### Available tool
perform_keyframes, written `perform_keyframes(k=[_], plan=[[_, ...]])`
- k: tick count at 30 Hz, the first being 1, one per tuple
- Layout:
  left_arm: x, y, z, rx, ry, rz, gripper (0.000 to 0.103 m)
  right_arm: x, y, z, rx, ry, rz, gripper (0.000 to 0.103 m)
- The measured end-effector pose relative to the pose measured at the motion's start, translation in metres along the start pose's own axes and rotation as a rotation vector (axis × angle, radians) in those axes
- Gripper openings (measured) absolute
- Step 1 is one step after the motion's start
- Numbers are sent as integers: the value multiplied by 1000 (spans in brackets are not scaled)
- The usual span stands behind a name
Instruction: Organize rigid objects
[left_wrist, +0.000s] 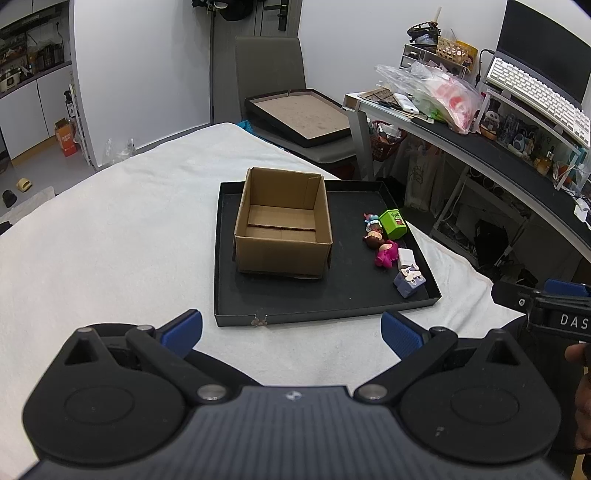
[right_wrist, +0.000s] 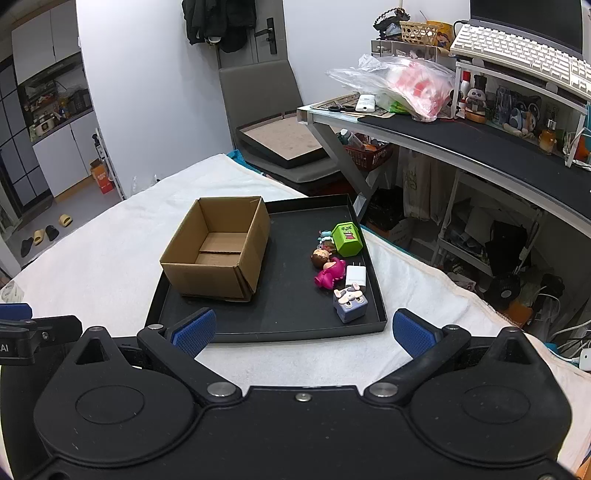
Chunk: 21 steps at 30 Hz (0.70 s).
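Black tray (right_wrist: 266, 334) is sitting on white cloth (right_wrist: 110, 251), holding an empty cardboard box (right_wrist: 218, 254) left; toys lying along its right edge: green cube (right_wrist: 347, 240), pink figure (right_wrist: 328, 275), white charger (right_wrist: 355, 276), grey cube (right_wrist: 350, 304). Left gripper (left_wrist: 291, 332) and right gripper (right_wrist: 303, 332) are hovering nearside, jaws apart, holding nothing.
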<state>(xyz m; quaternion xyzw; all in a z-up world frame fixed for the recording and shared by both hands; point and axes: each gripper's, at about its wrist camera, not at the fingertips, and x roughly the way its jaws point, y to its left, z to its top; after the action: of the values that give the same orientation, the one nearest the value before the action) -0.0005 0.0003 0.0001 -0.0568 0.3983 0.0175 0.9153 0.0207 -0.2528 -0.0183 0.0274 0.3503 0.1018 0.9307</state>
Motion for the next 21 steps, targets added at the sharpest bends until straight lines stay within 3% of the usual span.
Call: perform_keyframes(k=[21], plan=[[41,13,4,-46,21,-21,102,37,-17,-1,76,45,-18,103]])
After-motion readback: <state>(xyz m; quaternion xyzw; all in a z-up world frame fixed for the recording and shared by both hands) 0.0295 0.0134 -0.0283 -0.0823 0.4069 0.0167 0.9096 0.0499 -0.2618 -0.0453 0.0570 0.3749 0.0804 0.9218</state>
